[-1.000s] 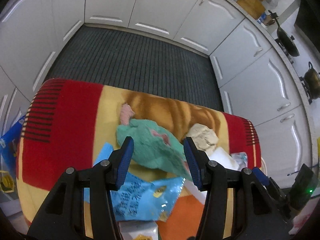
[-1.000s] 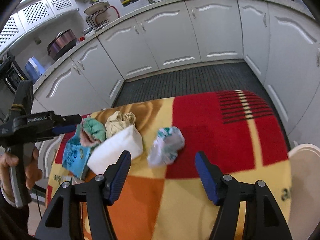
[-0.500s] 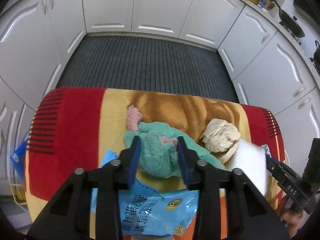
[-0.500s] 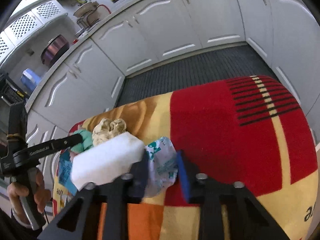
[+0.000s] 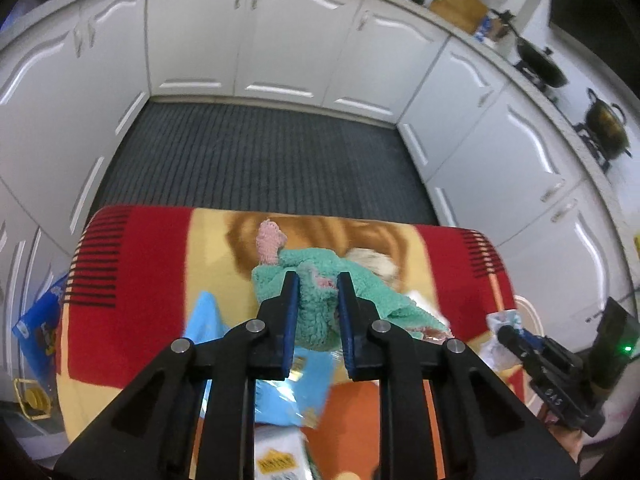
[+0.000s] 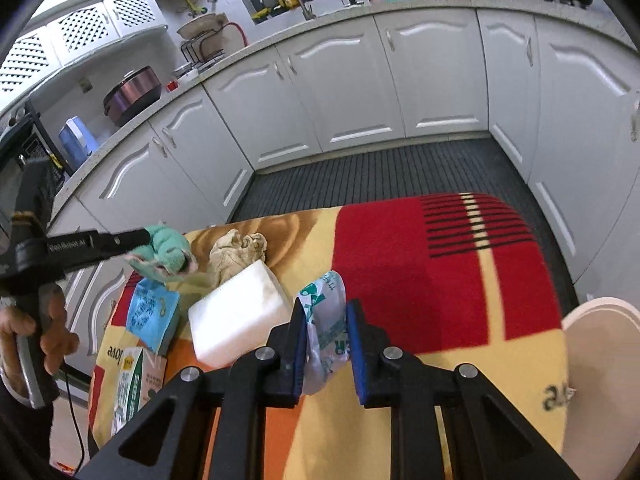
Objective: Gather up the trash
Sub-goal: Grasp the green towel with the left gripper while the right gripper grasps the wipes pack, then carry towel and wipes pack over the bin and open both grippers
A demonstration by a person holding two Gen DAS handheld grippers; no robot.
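Observation:
My left gripper [image 5: 318, 280] is shut on a fluffy green cloth with pink patches [image 5: 316, 308] and holds it above the blanket-covered table [image 5: 132, 264]; it also shows in the right wrist view [image 6: 168, 250]. My right gripper [image 6: 326, 308] is shut on a crumpled white-and-green plastic wrapper [image 6: 326, 320], lifted a little off the table. A crumpled beige paper ball [image 6: 236, 254], a white foam block [image 6: 236, 320], a blue snack packet [image 6: 152, 316] and a small carton [image 6: 132, 384] lie on the table's left part.
A cream-coloured bin rim [image 6: 600, 344] stands at the table's right edge. White kitchen cabinets [image 6: 348, 92] ring a dark ribbed floor mat [image 5: 256, 160]. A blue bag [image 5: 36, 328] hangs beside the table on the left.
Both grippers have gone from open to shut: the left on the green cloth, the right on the plastic wrapper. Both items have since risen off the table.

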